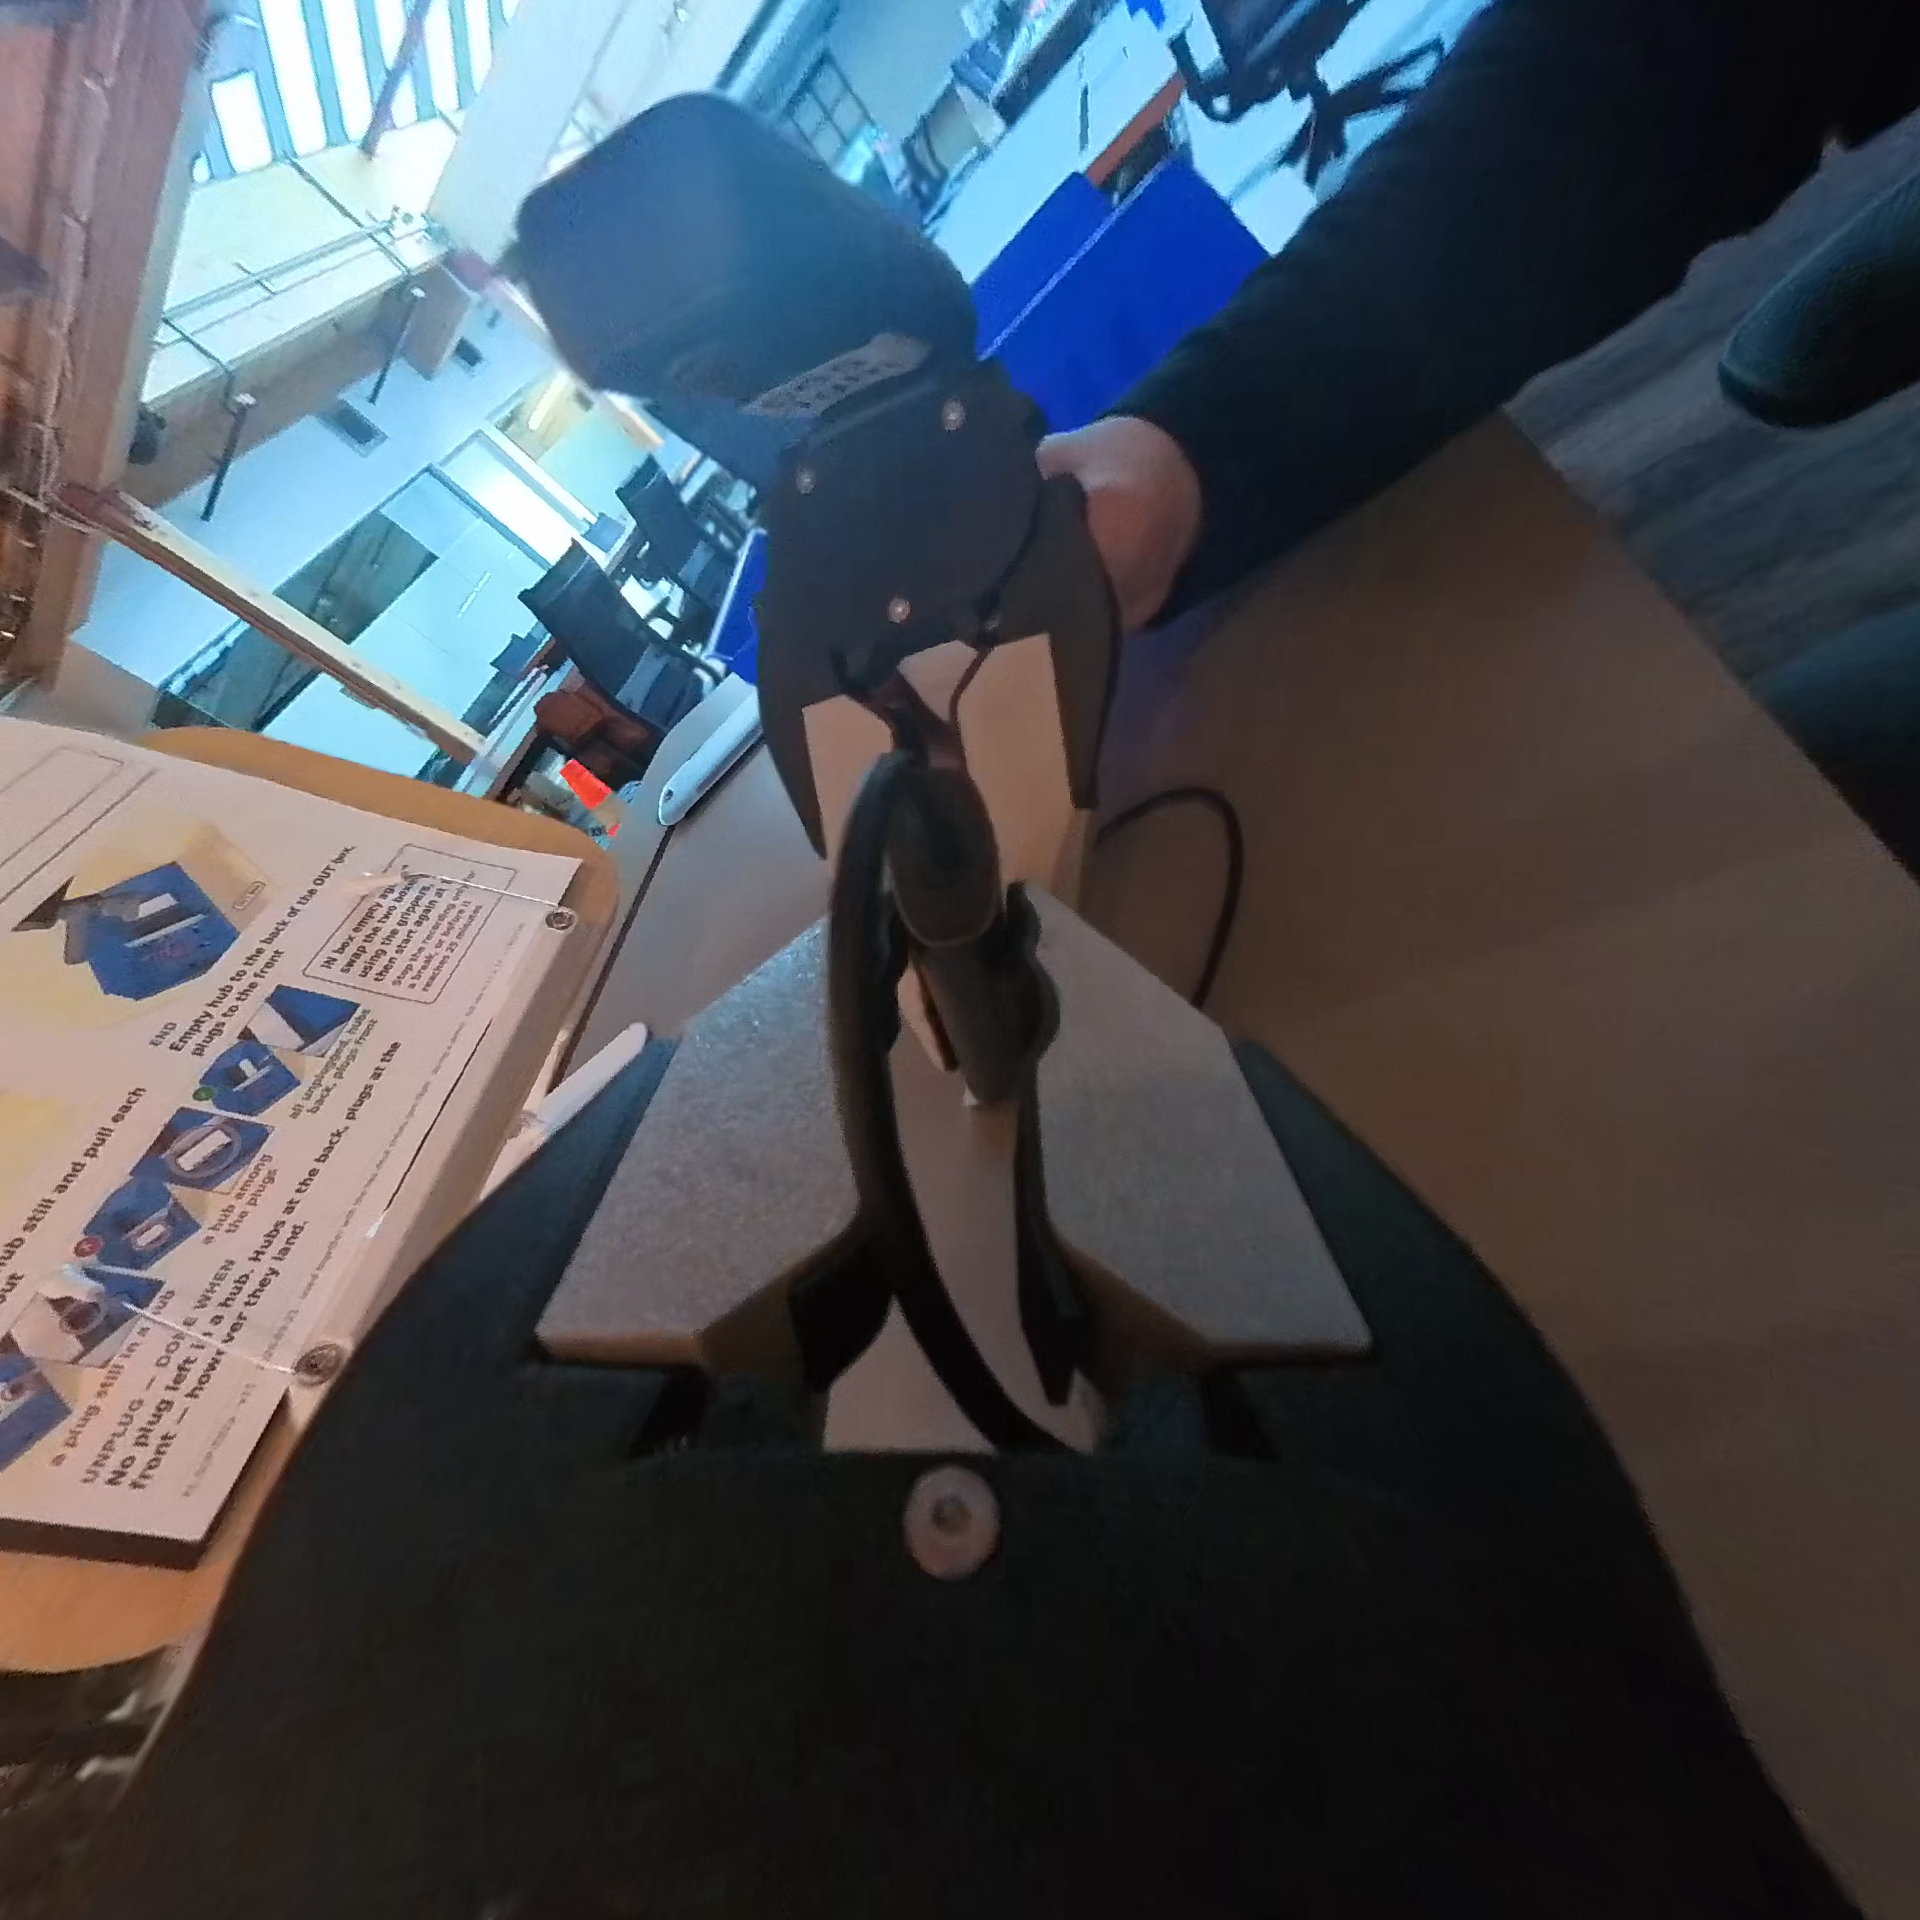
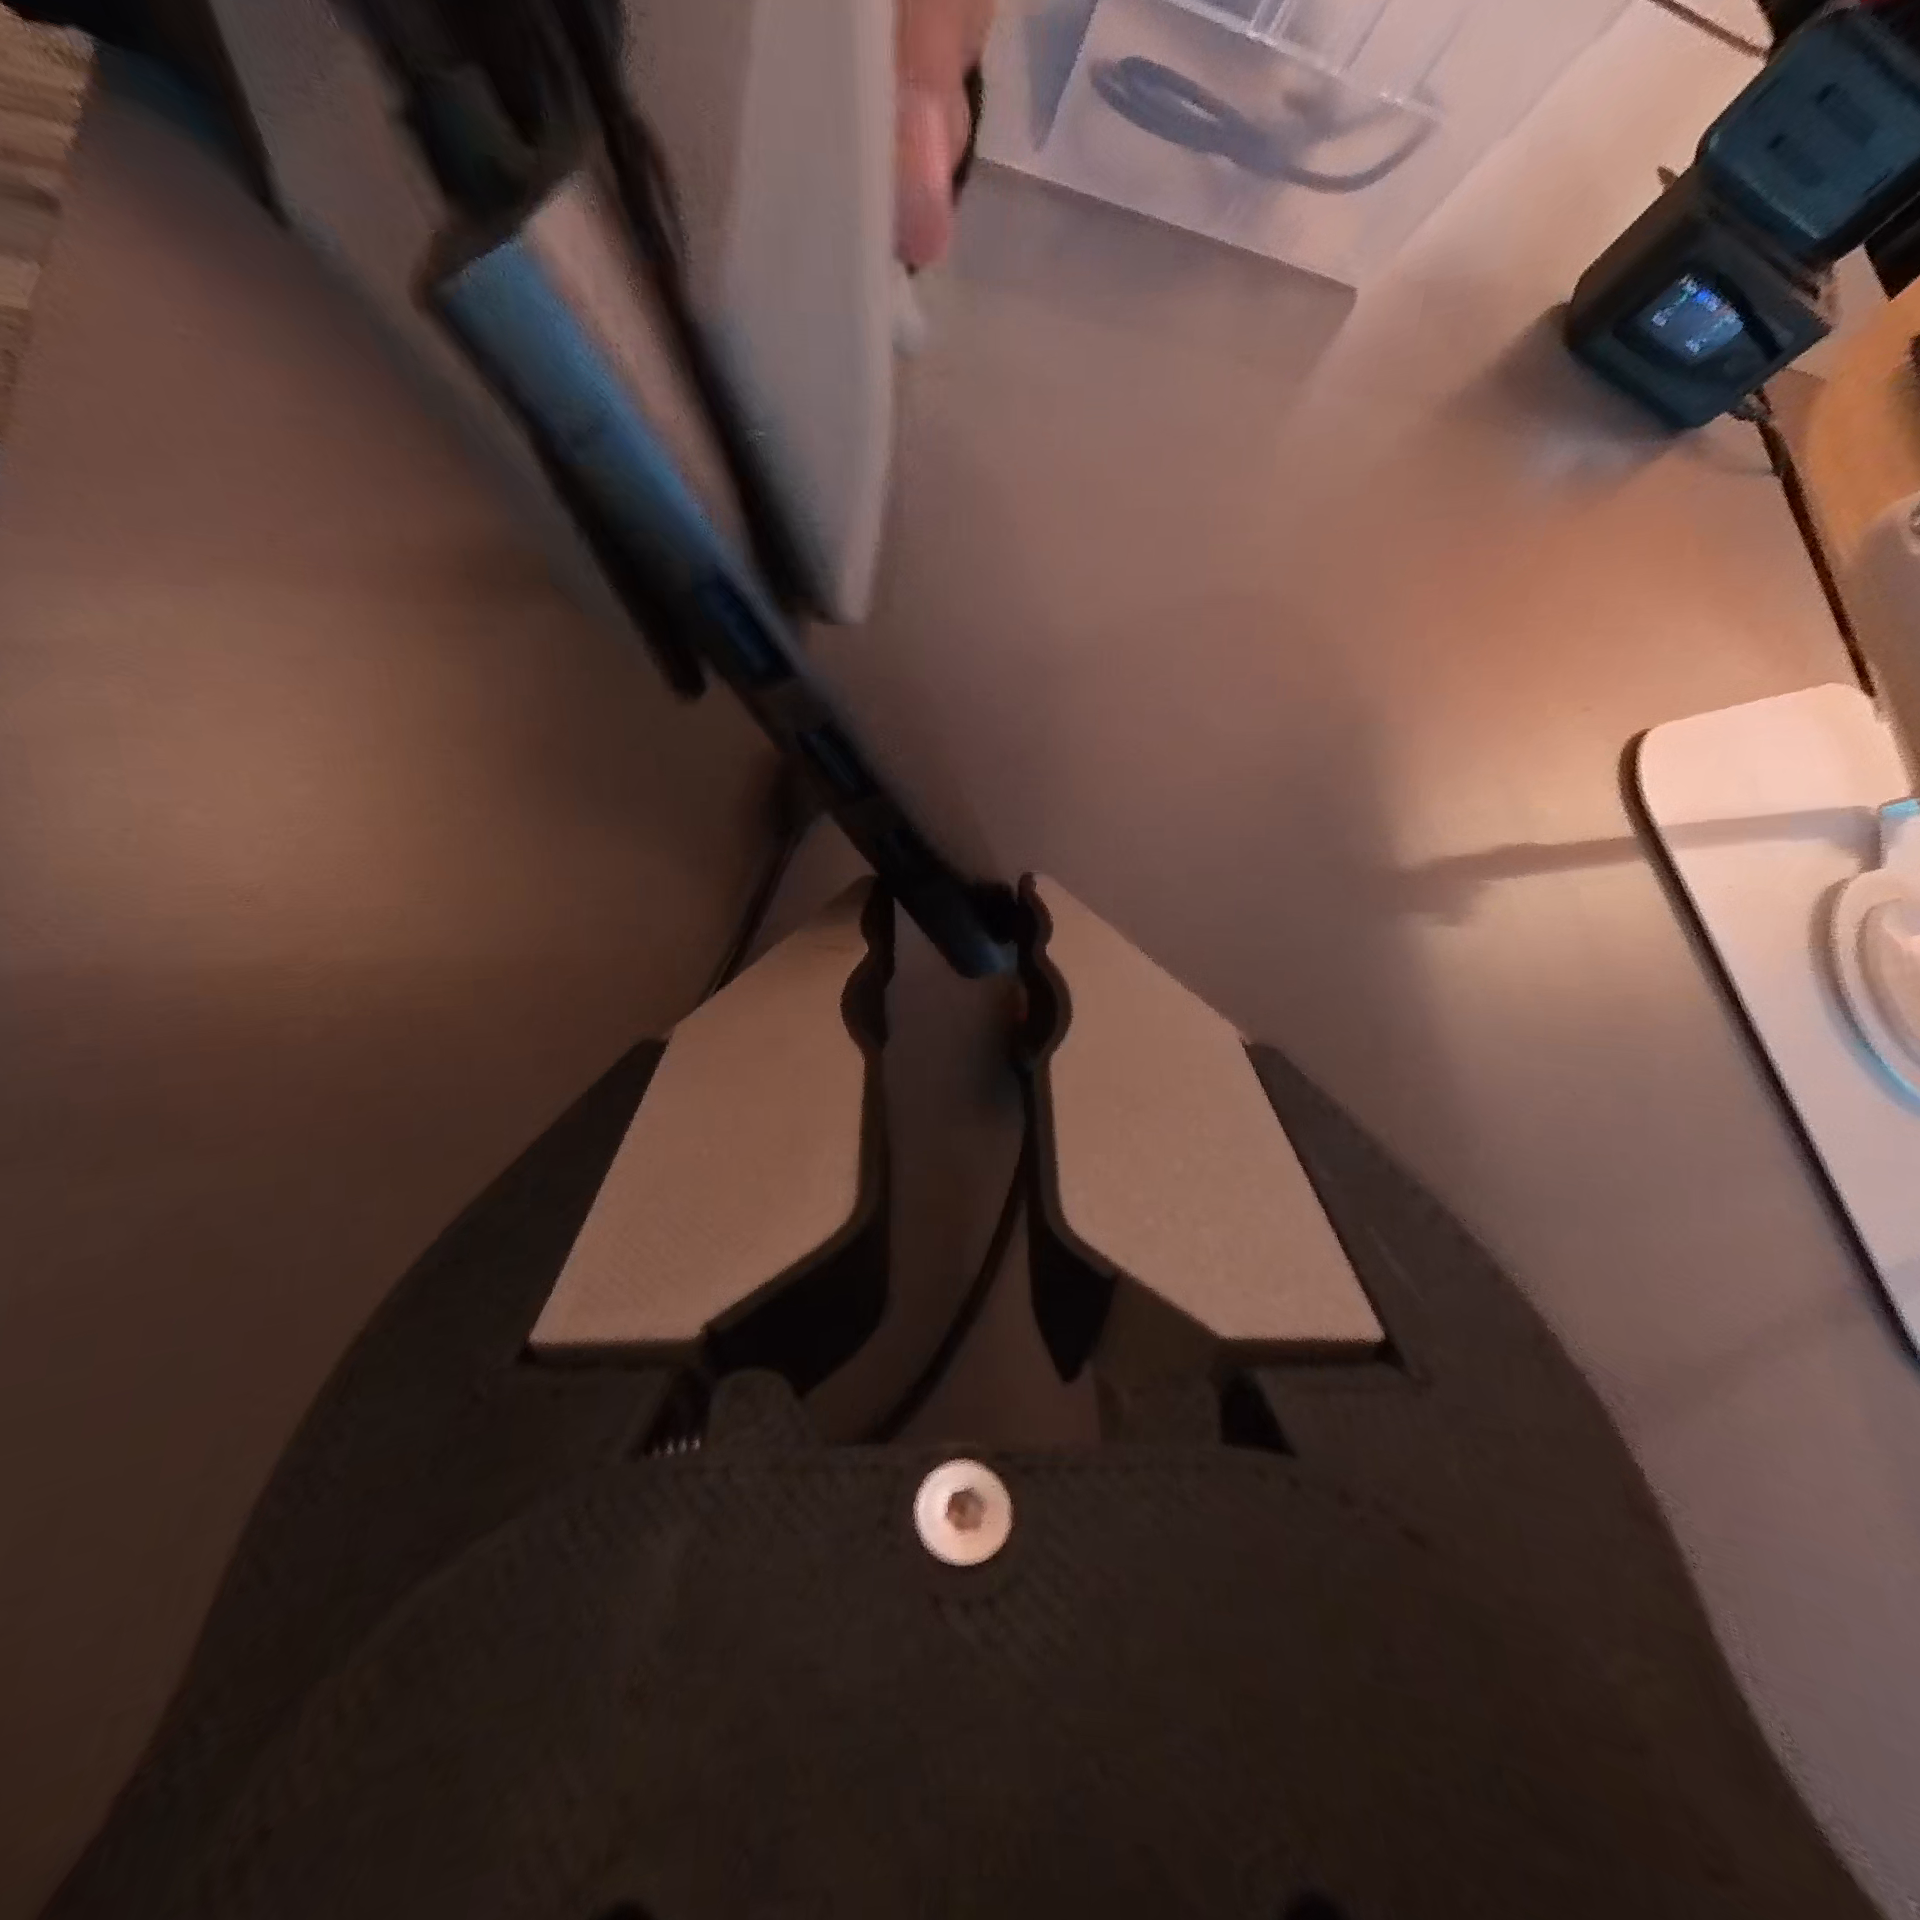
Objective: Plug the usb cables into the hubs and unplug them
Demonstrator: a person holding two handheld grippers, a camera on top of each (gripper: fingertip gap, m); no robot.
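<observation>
A slim grey usb hub [image 1: 940, 862] is held in the air between both grippers. My left gripper [image 1: 935, 935] is shut on the hub's body. My right gripper [image 1: 935, 769], held by a hand [image 1: 1132, 520], points down at the hub's top end. In the right wrist view the hub [image 2: 582, 416] runs from the upper left down into my right gripper [image 2: 956, 925], whose jaws stand close around the hub's end. Blue ports [image 2: 831, 748] on the hub's edge look empty. A thin black cable [image 2: 966, 1247] runs down between the right fingers. My left gripper [image 2: 758, 634] grips the hub further up.
An instruction sheet on a board [image 1: 260, 1091] lies left of the tan table [image 1: 1507, 1039]. A black cable [image 1: 1221, 883] loops on the table. A black device with a small screen [image 2: 1704, 291], a clear box holding cables [image 2: 1226, 94] and a white tray [image 2: 1766, 883] stand around. The grippers' ends are close to 7 centimetres from one another.
</observation>
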